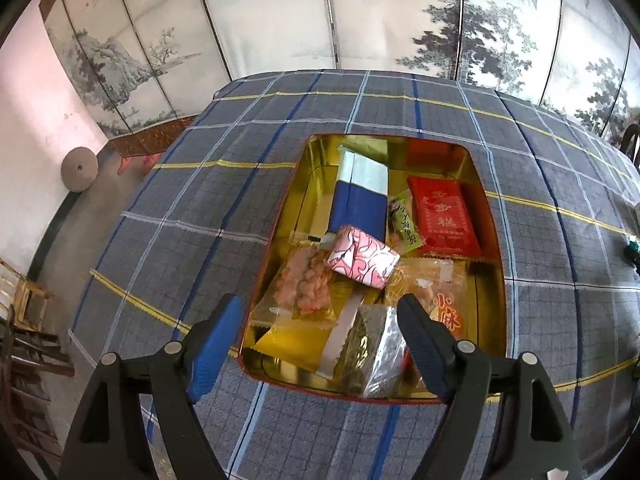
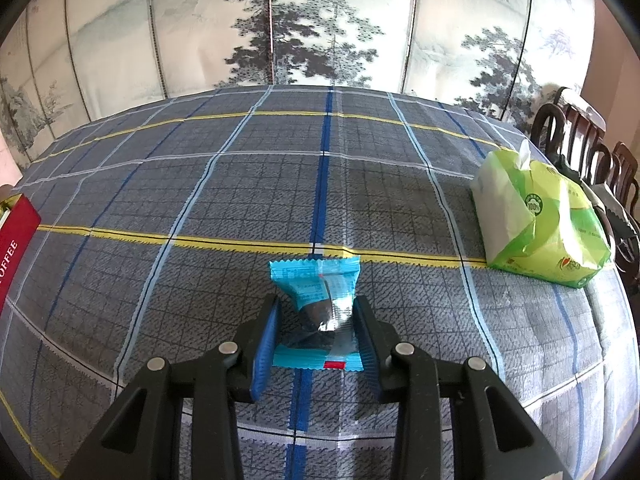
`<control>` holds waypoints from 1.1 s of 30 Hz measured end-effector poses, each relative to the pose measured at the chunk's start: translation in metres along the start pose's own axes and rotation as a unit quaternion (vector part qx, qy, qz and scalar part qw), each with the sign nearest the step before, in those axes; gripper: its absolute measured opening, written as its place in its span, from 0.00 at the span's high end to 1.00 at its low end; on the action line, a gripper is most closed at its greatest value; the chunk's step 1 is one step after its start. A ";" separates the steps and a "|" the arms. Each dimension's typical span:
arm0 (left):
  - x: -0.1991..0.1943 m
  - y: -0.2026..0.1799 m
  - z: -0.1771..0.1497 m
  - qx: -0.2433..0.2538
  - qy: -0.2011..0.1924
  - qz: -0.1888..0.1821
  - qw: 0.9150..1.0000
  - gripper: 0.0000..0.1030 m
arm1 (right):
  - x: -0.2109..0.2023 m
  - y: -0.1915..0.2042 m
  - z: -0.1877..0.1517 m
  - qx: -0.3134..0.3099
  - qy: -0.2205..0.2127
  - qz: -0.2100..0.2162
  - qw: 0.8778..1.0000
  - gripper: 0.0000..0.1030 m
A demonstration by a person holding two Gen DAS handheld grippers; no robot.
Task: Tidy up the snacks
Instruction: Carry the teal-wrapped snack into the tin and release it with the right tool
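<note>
— We have a painted folding screen behind us and a grey plaid tablecloth with yellow and blue lines over the table. What does our left camera give us that the right doesn't?

— The gold tin, seen from above. In it we see a blue-and-silver packet, a pink-and-white packet leaning over it, a red packet to the right, and clear bags nearer us. Our left gripper hangs over the tin's near edge, jaws spread wide, holding nothing.

— And the right camera?

— Only a red strip of that tin's side at far left. In the middle lies a blue snack packet on the cloth, well apart from the tin. Our right gripper has its fingers on either side of it, closed against the wrapper. At far right sit a green tissue pack and dark wooden chairs.
</note>
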State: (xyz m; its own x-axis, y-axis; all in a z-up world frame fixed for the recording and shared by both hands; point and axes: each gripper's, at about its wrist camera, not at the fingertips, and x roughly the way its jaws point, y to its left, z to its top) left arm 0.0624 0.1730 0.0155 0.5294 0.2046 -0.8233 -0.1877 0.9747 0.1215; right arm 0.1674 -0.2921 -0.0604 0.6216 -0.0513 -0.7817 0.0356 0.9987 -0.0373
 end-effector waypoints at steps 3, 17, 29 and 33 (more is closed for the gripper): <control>-0.002 0.002 -0.005 -0.005 -0.002 0.000 1.000 0.19 | 0.000 0.000 0.002 0.011 0.006 -0.008 1.000 0.64; -0.008 0.004 -0.018 0.000 -0.006 0.002 1.000 0.18 | -0.001 0.022 0.008 0.032 0.029 -0.060 0.997 0.65; -0.009 0.012 -0.026 -0.006 -0.007 0.004 1.000 0.14 | -0.031 0.080 0.002 0.027 0.021 -0.005 0.999 0.65; -0.007 0.016 -0.028 -0.014 -0.003 0.000 1.000 0.14 | -0.048 0.118 0.004 0.008 0.009 0.029 1.000 0.65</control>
State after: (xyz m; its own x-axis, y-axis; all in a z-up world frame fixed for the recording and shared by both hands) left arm 0.0323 0.1849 0.0078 0.5342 0.2047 -0.8202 -0.2099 0.9720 0.1059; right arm 0.1447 -0.1714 -0.0245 0.6095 0.0075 -0.7927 0.0120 0.9998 0.0187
